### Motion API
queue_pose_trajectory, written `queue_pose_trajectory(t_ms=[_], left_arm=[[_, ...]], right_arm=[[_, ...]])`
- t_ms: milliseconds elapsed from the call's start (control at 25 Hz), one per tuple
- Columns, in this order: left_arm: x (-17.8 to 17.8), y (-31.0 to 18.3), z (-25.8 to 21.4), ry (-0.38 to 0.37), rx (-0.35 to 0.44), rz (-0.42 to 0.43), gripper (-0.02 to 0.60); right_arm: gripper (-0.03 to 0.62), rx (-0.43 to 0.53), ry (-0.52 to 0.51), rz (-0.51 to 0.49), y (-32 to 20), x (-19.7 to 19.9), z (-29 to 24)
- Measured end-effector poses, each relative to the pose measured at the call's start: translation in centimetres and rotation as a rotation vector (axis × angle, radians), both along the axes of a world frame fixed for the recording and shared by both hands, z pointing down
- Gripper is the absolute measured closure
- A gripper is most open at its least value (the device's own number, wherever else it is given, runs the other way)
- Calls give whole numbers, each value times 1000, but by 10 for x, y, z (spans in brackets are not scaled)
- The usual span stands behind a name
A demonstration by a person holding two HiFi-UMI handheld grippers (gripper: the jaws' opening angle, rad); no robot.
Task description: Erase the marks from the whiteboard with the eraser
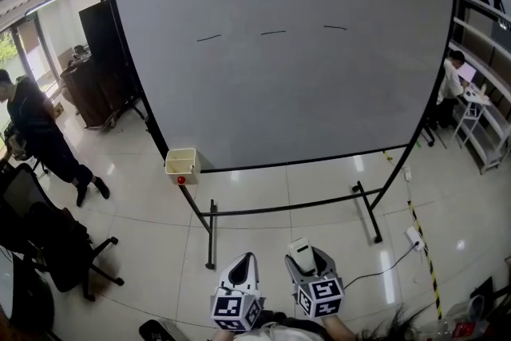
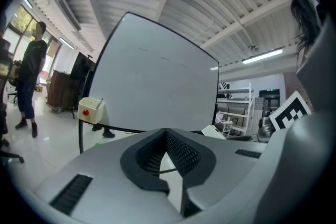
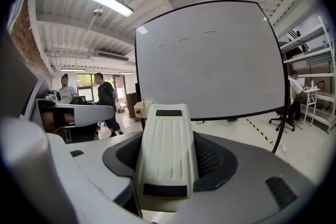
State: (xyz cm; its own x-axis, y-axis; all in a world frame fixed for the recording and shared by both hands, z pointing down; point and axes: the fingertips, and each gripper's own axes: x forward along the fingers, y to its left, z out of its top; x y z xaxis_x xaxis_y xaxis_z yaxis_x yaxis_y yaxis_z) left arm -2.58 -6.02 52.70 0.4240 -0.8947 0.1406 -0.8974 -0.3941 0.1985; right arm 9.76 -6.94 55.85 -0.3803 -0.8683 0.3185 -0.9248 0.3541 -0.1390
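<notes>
A large whiteboard (image 1: 287, 60) on a black wheeled stand faces me, also seen in the left gripper view as the whiteboard (image 2: 157, 92) and in the right gripper view as the whiteboard (image 3: 210, 65). Three short dark marks (image 1: 272, 33) sit in a row near its top. My right gripper (image 1: 303, 255) is shut on a white eraser (image 3: 166, 157), held low and well short of the board. My left gripper (image 1: 244, 267) is shut with nothing between its jaws, beside the right one.
A small cream box with a red button (image 1: 181, 164) hangs at the board's lower left corner. A person in dark clothes (image 1: 40, 132) stands at left near an office chair (image 1: 48, 243). Another person (image 1: 453, 80) sits at right by shelving. A cable and power strip (image 1: 415, 238) lie on the floor.
</notes>
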Motion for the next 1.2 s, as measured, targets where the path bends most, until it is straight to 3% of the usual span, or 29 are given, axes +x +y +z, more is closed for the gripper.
queue_pose_trajectory(t_ms=[640,1200], left_arm=[[-27,26,-9,-3,15,0,600],[-28,33,-8,0,7,22,600]], right_arm=[[319,-6,-10,-19,30,-30,-2],[319,-11,13,-4,40,-29,2]])
